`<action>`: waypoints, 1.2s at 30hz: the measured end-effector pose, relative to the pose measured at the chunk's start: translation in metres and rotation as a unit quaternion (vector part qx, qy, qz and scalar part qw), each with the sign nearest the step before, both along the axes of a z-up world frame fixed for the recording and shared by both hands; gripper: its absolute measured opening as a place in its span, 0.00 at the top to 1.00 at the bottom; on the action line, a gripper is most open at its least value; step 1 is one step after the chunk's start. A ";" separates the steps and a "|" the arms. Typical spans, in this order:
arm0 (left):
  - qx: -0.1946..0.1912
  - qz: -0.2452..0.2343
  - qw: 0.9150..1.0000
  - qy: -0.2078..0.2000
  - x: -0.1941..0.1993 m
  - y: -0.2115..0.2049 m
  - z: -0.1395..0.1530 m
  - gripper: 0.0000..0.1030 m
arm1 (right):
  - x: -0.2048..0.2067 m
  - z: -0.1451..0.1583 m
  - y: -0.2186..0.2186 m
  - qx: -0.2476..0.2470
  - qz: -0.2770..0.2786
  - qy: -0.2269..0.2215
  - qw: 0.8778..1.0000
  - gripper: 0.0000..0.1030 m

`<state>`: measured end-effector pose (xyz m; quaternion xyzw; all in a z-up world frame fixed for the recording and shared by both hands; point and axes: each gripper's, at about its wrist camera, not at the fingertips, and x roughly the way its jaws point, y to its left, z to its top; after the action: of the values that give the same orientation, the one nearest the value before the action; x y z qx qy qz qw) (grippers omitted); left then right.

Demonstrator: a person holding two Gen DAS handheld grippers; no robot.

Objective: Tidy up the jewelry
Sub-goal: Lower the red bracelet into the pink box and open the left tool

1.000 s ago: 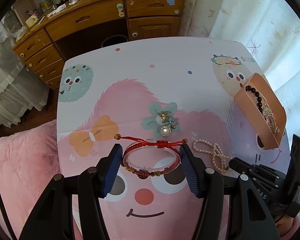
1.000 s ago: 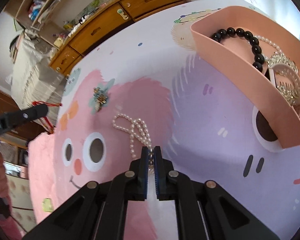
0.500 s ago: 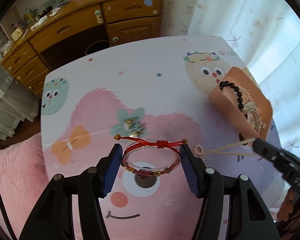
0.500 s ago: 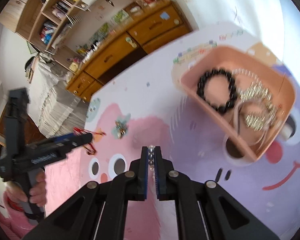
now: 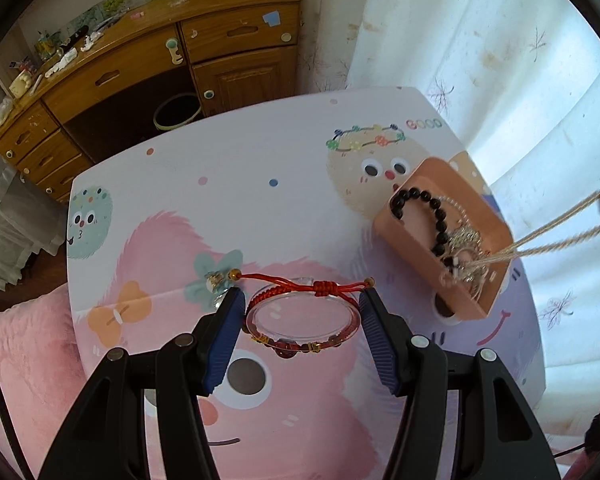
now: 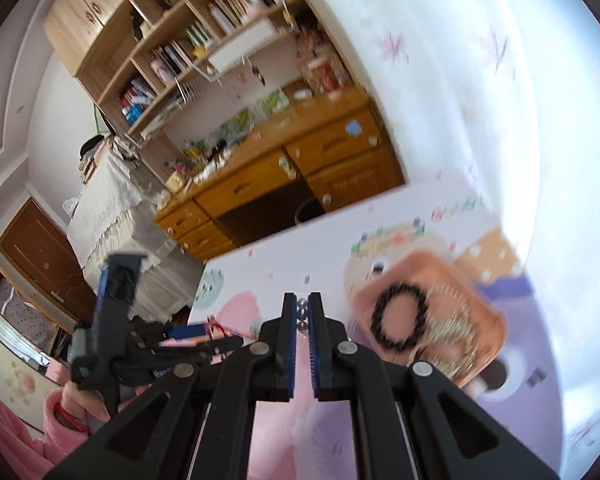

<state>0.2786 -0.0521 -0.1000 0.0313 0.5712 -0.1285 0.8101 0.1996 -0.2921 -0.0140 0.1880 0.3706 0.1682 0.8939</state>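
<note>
1. While the left gripper (image 5: 302,314) hangs above the surface (image 5: 260,152), a clear bangle (image 5: 302,318) strung with red beads and a red knotted cord sits between its blue fingers (image 5: 226,336), one pad against each side of the ring, so the fingers stand at a middling width and hold it.
2. Both loose ends of the cord stick out sideways past the fingertips, each ending in a small gold bead.
3. Pinched in the right gripper (image 6: 302,316), whose fingers are nearly shut, a pearl strand (image 5: 556,240) shows as a few round beads in the narrow gap in the right wrist view.
4. From the left wrist view, that strand runs taut as two pale lines from the right gripper at the right edge down into the peach tray (image 5: 404,236), where its lower end meets the pile.
5. Inside the tray lie a black bead bracelet (image 5: 436,220) and a tangle of silvery chains (image 5: 466,240).
6. A small charm (image 5: 214,280) rests on the surface just beyond the left fingertip, on a teal flower print.
7. Beyond the cartoon-printed surface stand a wooden desk (image 5: 148,60) and a pale curtain (image 5: 480,40); a pink cushion (image 5: 24,352) lies at the left.
8. A hand (image 6: 80,400) in a pink sleeve grips the left tool's handle in the blurred right wrist view.
</note>
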 end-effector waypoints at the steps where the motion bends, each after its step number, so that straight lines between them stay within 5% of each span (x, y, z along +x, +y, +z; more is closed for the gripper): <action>1: -0.003 0.002 1.000 -0.002 0.000 -0.002 0.003 0.44 | 0.000 0.008 -0.004 0.003 0.001 -0.011 1.000 0.95; 9: -0.025 0.011 0.999 -0.026 -0.001 -0.023 0.018 0.44 | 0.003 0.057 -0.027 0.007 0.016 -0.077 0.997 0.95; 17: -0.057 0.012 0.997 -0.043 -0.003 -0.050 0.016 0.44 | 0.005 0.060 -0.043 0.012 0.041 -0.084 0.996 0.95; 27: -0.119 0.032 0.991 -0.056 0.008 -0.082 0.004 0.44 | 0.008 0.005 -0.057 0.024 0.086 -0.029 0.996 0.95; 36: -0.165 0.055 0.984 -0.037 0.020 -0.109 -0.034 0.44 | 0.018 -0.062 -0.067 0.017 0.119 0.048 0.992 0.95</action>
<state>0.2989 -0.1607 -0.1342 -0.1289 0.5123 -0.1750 0.8308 0.2175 -0.3588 -0.0762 0.1655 0.4302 0.2704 0.8452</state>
